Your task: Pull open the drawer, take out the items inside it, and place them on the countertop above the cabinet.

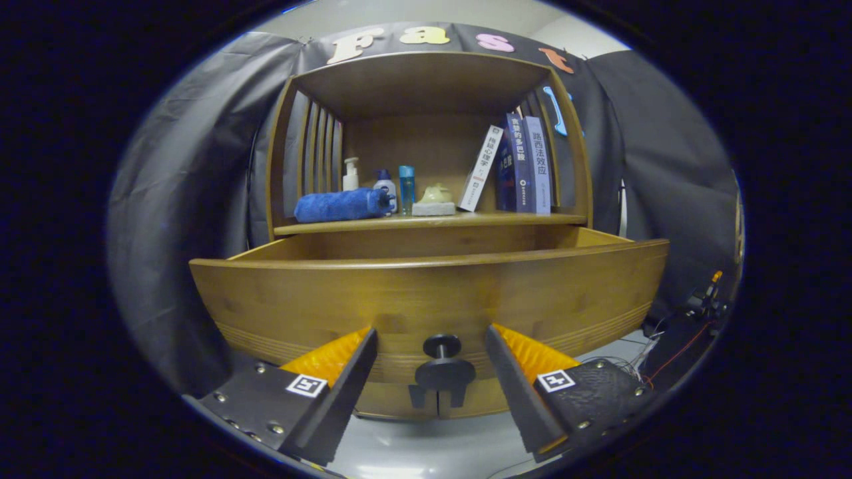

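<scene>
A wooden drawer (426,293) stands pulled out of the cabinet toward me, its front panel close ahead. A round dark knob (442,346) sits low on that panel, between my two fingers and apart from both. My gripper (431,336) is open, with nothing held. The drawer's inside is hidden behind its front panel. Above the drawer runs the wooden countertop (432,221), inside an open shelf frame.
On the countertop lie a rolled blue towel (341,205), three small bottles (383,181), a pale soap on a dish (434,199) and three books (516,166) leaning at the right. Cables and a small device (699,306) lie to the right of the cabinet.
</scene>
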A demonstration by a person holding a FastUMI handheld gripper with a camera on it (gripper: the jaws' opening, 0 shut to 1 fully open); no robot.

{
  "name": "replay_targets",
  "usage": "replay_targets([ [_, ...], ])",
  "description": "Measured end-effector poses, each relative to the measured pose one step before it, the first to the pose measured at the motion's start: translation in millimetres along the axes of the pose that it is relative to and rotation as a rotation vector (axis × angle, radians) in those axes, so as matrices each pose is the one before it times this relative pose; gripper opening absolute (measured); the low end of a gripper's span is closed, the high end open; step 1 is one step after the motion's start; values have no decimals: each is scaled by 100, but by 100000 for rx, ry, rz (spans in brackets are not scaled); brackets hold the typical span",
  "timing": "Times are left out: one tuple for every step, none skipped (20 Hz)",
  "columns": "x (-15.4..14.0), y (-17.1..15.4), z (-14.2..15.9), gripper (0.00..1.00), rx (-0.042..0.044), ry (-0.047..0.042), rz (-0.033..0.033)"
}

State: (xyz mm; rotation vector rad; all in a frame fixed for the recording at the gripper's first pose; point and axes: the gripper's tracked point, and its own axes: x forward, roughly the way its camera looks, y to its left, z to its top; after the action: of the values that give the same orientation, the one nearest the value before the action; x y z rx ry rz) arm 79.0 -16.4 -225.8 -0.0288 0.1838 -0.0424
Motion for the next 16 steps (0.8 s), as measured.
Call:
replay_targets([
  [393, 26, -9, 99, 1, -49, 12],
  [269, 52, 108, 99, -91, -75, -23],
  [276, -51, 143, 99, -245, -661, -16],
  [274, 52, 174, 99, 330, -401, -38],
  [235, -105, 158, 99, 123, -894, 8],
  [136, 62, 355, 99, 462, -1149, 128],
  [431, 108, -75, 99, 152, 116, -140],
  [-34, -36, -92, 100, -634, 1001, 60],
  [449, -77, 258, 100, -155, -319, 63],
  [-73, -34, -190, 100, 450, 53, 94],
  [194, -38, 212, 100, 512, -182, 214],
  [302, -4, -28, 99, -185, -69, 47],
  [272, 21, 68, 99, -109, 282, -190],
  [318, 68, -52, 99, 318, 567, -284],
  [407, 122, 70, 99, -125, 572, -576],
  [453, 126, 119, 99, -536, 827, -595],
])
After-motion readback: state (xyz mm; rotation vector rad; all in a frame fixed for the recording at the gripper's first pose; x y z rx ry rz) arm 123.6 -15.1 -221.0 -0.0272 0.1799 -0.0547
